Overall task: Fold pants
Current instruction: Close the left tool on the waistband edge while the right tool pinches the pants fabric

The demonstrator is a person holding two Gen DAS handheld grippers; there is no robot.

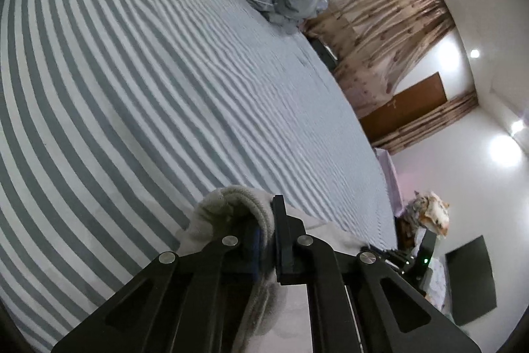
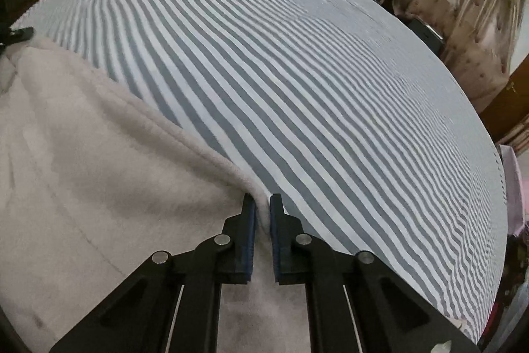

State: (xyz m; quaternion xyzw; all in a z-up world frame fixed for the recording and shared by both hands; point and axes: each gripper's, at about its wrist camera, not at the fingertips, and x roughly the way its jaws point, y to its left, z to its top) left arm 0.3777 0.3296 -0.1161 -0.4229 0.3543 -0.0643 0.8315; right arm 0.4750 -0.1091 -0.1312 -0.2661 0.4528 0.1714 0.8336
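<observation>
left wrist: left claw (image 1: 266, 232) clamped on a thick bunched roll of the pants (image 1: 231, 204), held above the striped bed (image 1: 132, 88). bulky bite; fleece could creep out.

right wrist: right claw (image 2: 262, 214) pinches only the thin pants edge at near left; uneven pull could skew the fold.

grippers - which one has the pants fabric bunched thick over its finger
The left gripper: a thick roll of the pants wraps over its finger. The right gripper pinches only a thin flat edge.
</observation>
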